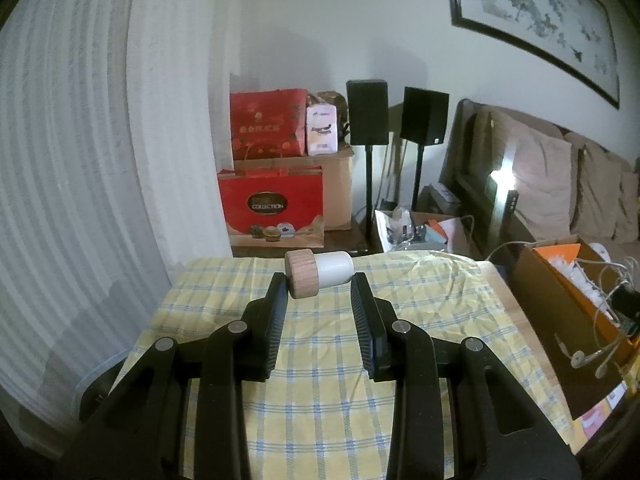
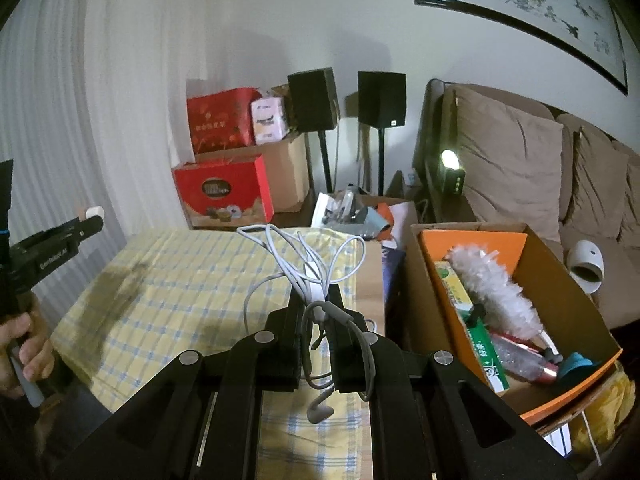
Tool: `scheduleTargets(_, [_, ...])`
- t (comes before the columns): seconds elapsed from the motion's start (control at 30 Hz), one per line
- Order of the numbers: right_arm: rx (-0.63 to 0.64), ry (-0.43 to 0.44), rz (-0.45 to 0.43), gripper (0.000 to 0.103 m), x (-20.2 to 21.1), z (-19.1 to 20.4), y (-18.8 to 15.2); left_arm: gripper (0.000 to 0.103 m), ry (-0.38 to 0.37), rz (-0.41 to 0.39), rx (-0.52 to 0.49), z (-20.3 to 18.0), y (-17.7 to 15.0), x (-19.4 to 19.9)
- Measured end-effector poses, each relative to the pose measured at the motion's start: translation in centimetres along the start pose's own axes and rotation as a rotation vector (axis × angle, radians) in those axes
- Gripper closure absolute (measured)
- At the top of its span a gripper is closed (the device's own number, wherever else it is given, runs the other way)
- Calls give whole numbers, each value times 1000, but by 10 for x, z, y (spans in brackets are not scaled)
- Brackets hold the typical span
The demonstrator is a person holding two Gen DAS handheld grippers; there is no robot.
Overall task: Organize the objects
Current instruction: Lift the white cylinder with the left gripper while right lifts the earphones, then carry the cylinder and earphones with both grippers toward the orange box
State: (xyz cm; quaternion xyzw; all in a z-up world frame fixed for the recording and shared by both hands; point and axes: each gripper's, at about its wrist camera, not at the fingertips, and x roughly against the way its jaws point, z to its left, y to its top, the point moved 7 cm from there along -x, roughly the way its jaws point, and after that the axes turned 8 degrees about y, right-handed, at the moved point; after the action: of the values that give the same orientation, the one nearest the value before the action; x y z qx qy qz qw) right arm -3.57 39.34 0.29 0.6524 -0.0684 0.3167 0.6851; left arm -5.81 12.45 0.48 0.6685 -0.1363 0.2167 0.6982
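- The checked cloth (image 1: 320,360) on the counter lies bare ahead of the left hand-held gripper (image 1: 320,284); a gripper could pass there.
- An open box (image 2: 560,280), crowded with a duster (image 2: 492,292) and bottle, stands just right of the counter.
- Beyond the far edge, red boxes (image 1: 272,208) and speaker stands (image 1: 368,184) block the way.
- A curtain (image 1: 80,160) closes the left side.

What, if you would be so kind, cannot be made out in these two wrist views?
- Right wrist view: the right gripper is shut on the tangled white and grey cable bundle; the cables hide its pads.
- Right wrist view: the left gripper sits small at the left edge, so the white ceramic bottle with a wooden stopper barely shows.
- Left wrist view: the orange-lined cardboard box is cut off at the right edge.
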Motion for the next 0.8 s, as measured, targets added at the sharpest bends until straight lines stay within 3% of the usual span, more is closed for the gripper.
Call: scheduleTargets(0.8, [-5,7,-34,94,26,-7,10,73,-34,-19,-20,-18,14,22])
